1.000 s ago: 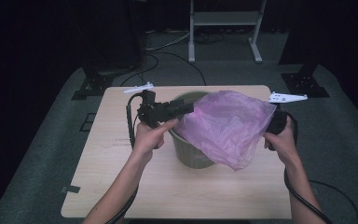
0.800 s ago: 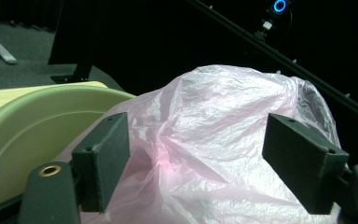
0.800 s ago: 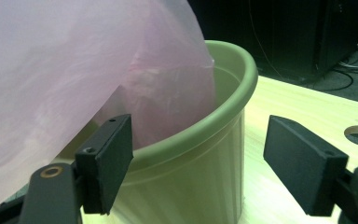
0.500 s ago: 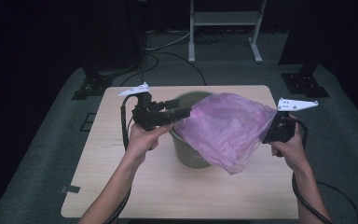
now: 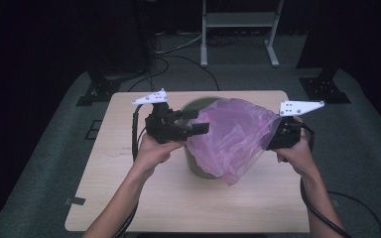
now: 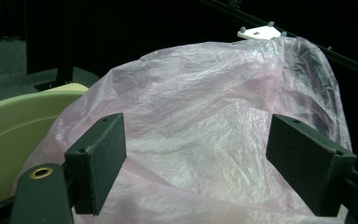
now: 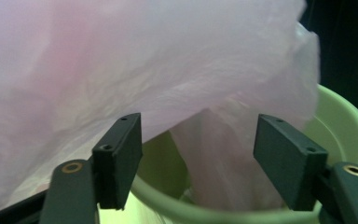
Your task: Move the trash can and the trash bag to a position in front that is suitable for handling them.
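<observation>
We are lining the green bin [image 5: 198, 166] in the middle of the bench [image 5: 129, 198] with the pink bag [image 5: 233, 134], draped over its rim. Our left gripper [image 5: 191, 121] has its jaws spread wide, released beside the film. Our right gripper [image 5: 273, 136] has just been closing its jaws, which stand apart, film hanging ahead, nothing pinched.
</observation>
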Tool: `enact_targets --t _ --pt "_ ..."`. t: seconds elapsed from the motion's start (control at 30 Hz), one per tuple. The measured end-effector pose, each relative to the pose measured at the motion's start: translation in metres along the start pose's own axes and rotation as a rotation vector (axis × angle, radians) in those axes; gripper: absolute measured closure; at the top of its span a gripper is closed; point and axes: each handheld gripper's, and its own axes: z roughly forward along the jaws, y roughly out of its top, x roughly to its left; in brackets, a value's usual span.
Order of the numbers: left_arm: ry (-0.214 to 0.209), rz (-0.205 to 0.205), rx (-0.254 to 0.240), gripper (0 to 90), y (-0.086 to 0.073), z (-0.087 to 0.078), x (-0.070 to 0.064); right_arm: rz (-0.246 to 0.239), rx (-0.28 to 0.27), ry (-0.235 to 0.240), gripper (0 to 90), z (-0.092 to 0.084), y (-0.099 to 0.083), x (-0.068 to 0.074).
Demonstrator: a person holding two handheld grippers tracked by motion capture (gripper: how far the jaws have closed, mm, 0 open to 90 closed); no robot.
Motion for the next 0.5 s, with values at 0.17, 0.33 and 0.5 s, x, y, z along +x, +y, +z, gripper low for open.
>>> enact_targets --t 0.17,0.33,0.5 --pt "-0.001 0.006 0.004 18.9 0.000 -0.002 0.001 -0.034 0.014 0.015 42.7 0.014 0.009 0.006" --pt "0.002 0.005 0.006 18.9 -0.001 -0.006 0.002 -0.059 0.034 0.015 56.0 0.027 0.018 0.012" --pt "0.015 0.015 -0.005 18.9 -0.001 -0.016 0.003 -0.076 0.056 -0.001 77.7 0.042 0.028 0.016"
